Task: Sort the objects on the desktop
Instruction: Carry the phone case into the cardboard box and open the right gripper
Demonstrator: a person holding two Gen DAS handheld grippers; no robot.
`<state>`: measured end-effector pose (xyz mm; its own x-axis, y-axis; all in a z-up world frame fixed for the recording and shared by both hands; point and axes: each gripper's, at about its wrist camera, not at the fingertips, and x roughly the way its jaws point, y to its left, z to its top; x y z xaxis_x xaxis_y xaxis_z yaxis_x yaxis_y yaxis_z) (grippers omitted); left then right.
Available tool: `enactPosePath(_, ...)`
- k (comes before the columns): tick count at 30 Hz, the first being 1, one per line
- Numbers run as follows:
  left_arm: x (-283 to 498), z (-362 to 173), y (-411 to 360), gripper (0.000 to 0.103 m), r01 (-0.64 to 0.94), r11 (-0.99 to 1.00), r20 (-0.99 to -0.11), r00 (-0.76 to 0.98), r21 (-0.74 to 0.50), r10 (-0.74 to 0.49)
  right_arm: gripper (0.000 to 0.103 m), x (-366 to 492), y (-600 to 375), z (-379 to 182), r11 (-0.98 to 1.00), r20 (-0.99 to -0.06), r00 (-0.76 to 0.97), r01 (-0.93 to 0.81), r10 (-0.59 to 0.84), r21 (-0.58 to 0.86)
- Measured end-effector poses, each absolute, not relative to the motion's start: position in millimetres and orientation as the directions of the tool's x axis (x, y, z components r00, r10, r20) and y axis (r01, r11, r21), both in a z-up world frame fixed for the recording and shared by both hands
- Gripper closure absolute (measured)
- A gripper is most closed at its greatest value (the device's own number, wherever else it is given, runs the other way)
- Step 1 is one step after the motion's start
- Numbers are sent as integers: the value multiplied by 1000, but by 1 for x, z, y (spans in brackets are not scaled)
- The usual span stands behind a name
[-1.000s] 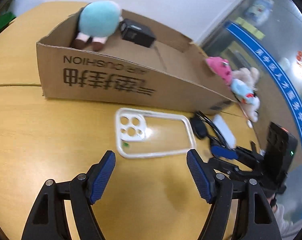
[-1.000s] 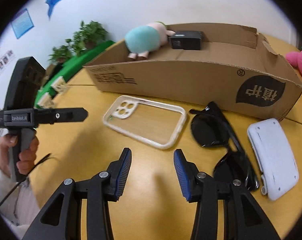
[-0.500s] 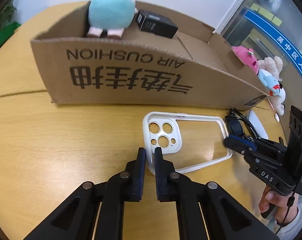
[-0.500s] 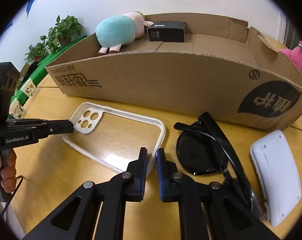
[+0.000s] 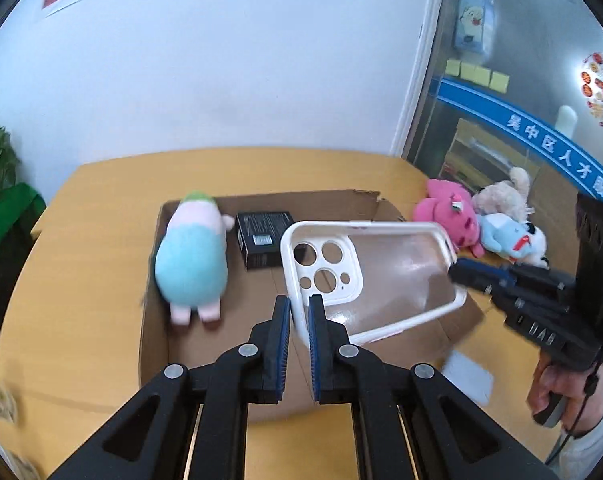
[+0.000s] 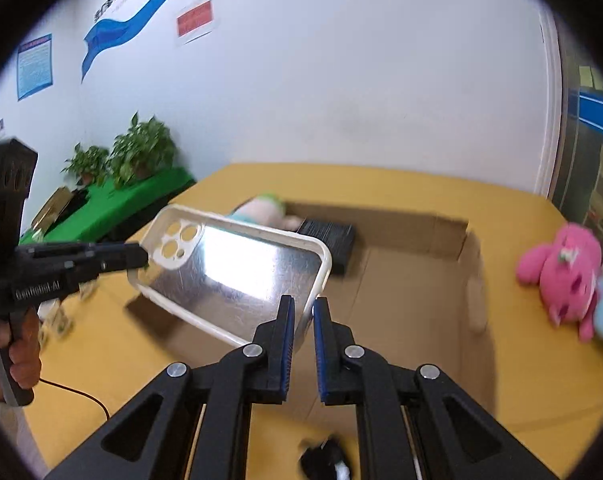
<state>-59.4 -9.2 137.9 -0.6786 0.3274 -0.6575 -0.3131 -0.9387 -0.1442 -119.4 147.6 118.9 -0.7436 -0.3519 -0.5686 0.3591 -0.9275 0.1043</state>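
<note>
A clear phone case with a white rim (image 5: 365,276) hangs in the air above the open cardboard box (image 5: 157,336). My left gripper (image 5: 298,308) is shut on its camera-hole end. My right gripper (image 6: 303,312) is shut on the opposite end of the phone case (image 6: 237,272). In the box lie a light blue plush toy (image 5: 191,260) and a small black box (image 5: 261,238). The right gripper also shows in the left wrist view (image 5: 461,274), and the left one in the right wrist view (image 6: 139,258).
Pink, beige and blue plush toys (image 5: 481,228) lie on the yellow table (image 5: 61,280) right of the box. A white flat object (image 5: 467,372) lies by the box's near right corner. Black sunglasses (image 6: 325,460) sit below my right gripper. Plants (image 6: 137,152) stand beyond the table.
Both grippers closed on the phone case on the table, then lifted it together up and over the cardboard box.
</note>
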Motion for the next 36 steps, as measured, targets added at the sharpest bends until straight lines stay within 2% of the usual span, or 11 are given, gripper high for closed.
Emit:
enactPosePath(6,-154,111,2,98,-290,-948,-769,-572,-134,284,94,-219,155,113,-923,-667,-657,362,-350,128)
enactPosePath(12,-221,35,9,98,-259,-962,-899,-398,-81,183,94,-291,149,48,-924,-798,-500,338,-338,179)
enactPosePath(15,-238,3,10,98,-233,-971,-936,-324,-61,136,94,-314,146,16,-914,-835,-404,317,-372,254)
enactPosePath(25,-253,-28,24,97,-205,-975,-971,-235,82,-32,94,-332,127,-43,-929,-905,-265,256,-334,268)
enactPosePath(29,-252,-25,20,96,-163,-985,-970,-242,51,-10,94,-327,123,-43,-937,-903,-291,247,-315,248)
enactPosePath(31,-247,-18,15,91,-132,-991,-964,-263,4,32,94,-325,120,-42,-944,-906,-303,243,-295,226)
enactPosePath(32,-242,-11,13,88,-126,-992,-957,-285,-23,58,91,-322,120,-41,-945,-907,-306,239,-290,222)
enactPosePath(34,-227,10,10,77,-129,-991,-932,-354,-40,83,70,-309,116,-26,-953,-901,-354,255,-251,166)
enactPosePath(35,-216,24,8,75,-131,-990,-913,-397,-44,93,55,-299,114,-14,-956,-889,-397,267,-227,125)
enactPosePath(36,-198,45,6,65,-131,-991,-876,-472,-36,94,45,-287,113,0,-956,-869,-449,279,-209,85)
